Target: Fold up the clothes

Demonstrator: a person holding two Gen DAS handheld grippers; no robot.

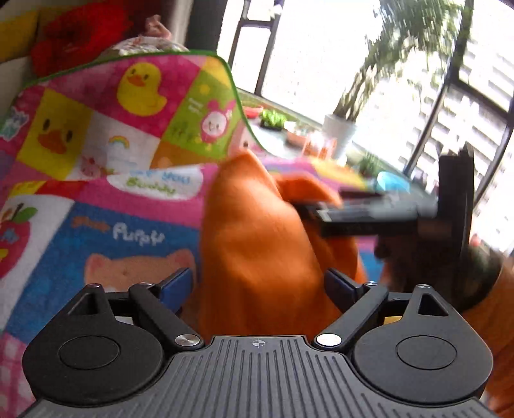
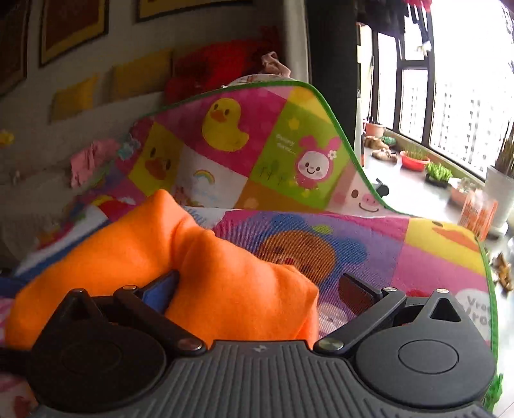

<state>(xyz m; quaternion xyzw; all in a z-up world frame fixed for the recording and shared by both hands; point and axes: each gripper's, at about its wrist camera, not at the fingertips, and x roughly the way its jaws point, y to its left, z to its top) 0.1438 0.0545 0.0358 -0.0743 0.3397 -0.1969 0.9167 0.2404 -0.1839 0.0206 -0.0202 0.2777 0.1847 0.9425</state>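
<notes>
- Left wrist view: your left gripper has its jaws spread wide, with the bright orange fleece garment bunched up between the blue pads but not pinched.
- Same view: your right gripper reaches in from the right, blurred, its fingers at the top of the orange heap; from here you cannot tell whether it is clamped.
- Judgement: the garment is a rumpled mound with no flat layer or crease showing, so the folding looks barely begun; spreading it out and every fold seem left to do.
- Same view: the cloth lies on a colourful cartoon-print play mat with green edging, its far part curling upward. Beyond it are large dark-framed windows and a white plant pot on a ledge.
- Right wrist view: your right gripper stands with jaws apart; the left blue pad touches the orange garment, which sits to the left in the gap, and the right finger is clear of it over the mat.
- Same view: a pale wall carries framed pictures, red cushions lie behind the mat, and a red bowl sits by the window.
</notes>
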